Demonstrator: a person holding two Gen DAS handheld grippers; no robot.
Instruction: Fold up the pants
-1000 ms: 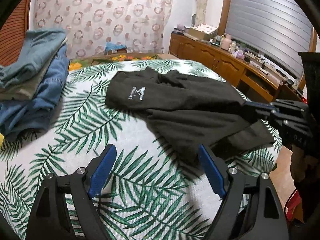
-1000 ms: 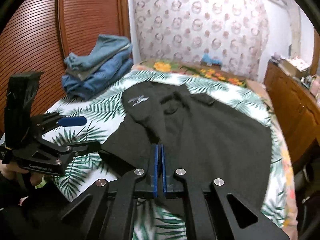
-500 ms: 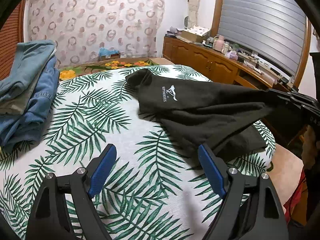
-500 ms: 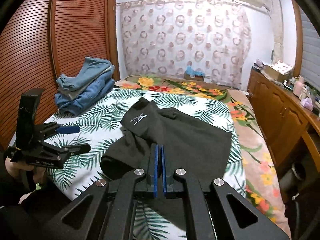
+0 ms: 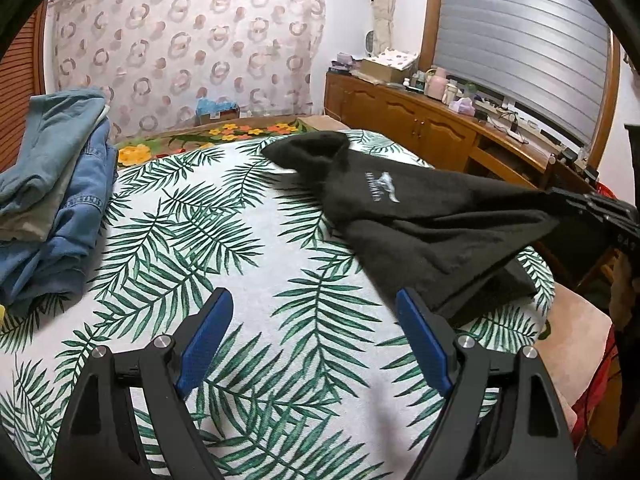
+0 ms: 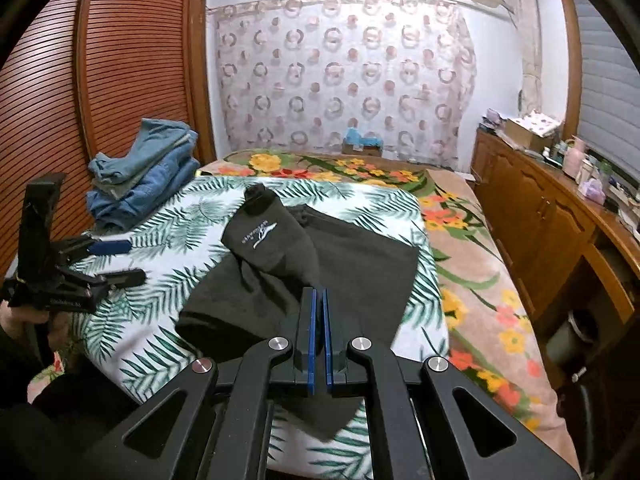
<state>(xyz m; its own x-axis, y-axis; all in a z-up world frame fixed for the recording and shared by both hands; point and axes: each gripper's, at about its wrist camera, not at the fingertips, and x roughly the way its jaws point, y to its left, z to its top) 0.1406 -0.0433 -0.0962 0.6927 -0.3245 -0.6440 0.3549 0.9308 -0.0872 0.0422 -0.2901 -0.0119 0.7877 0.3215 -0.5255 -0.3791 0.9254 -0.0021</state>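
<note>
The pants (image 6: 304,276) lie on the bed (image 5: 248,264), long axis running from the near edge toward the far end. The logo end points toward the curtain (image 6: 340,72); the near end is lifted off the sheet. Our right gripper (image 6: 319,300) has its jaws pressed together, pinching that near edge of the pants. Our left gripper (image 5: 316,312) is spread wide and empty above the leaf-print sheet. Folded jeans (image 5: 52,184) are stacked at the bed's left side. A wooden cabinet (image 6: 536,216) lines the right wall.
</note>
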